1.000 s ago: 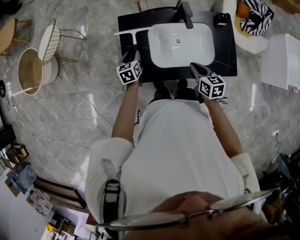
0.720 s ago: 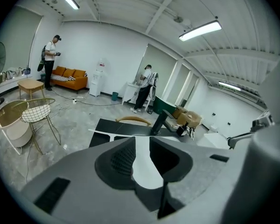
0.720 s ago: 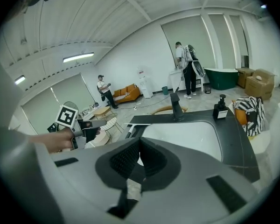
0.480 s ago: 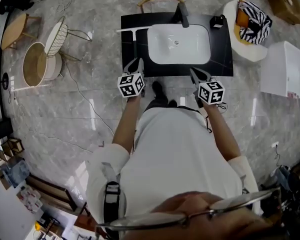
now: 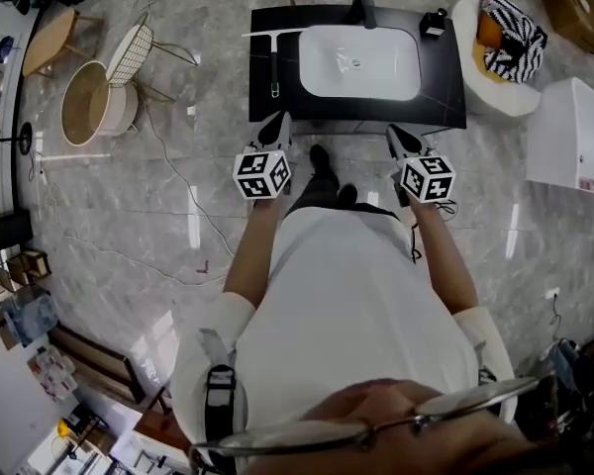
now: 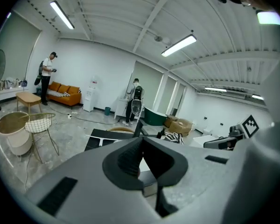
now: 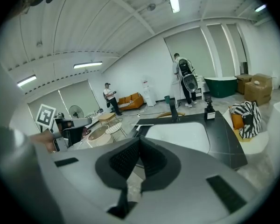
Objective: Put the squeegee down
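Observation:
The squeegee (image 5: 274,62) lies flat on the left part of the black counter (image 5: 445,77), white blade at the far end, handle pointing toward me. It also shows past the left jaws as the squeegee (image 6: 98,138). My left gripper (image 5: 276,127) hangs over the floor just in front of the counter, apart from the squeegee; its jaws have just been closing and stand shut with nothing between them. My right gripper (image 5: 400,139) is level with it on the right, shut and empty. Each gripper view shows its pads meeting: left gripper (image 6: 141,141), right gripper (image 7: 139,143).
A white sink (image 5: 361,62) with a dark faucet (image 5: 362,6) fills the counter's middle. A round basket (image 5: 84,102) and a wire chair (image 5: 134,52) stand to the left. To the right are a white armchair (image 5: 505,33) and a white box (image 5: 574,137). A cable (image 5: 168,166) crosses the floor.
Both grippers have drawn back from the counter toward me. The left jaws, open by the squeegee's handle before, have shut. The squeegee lies still on the counter.

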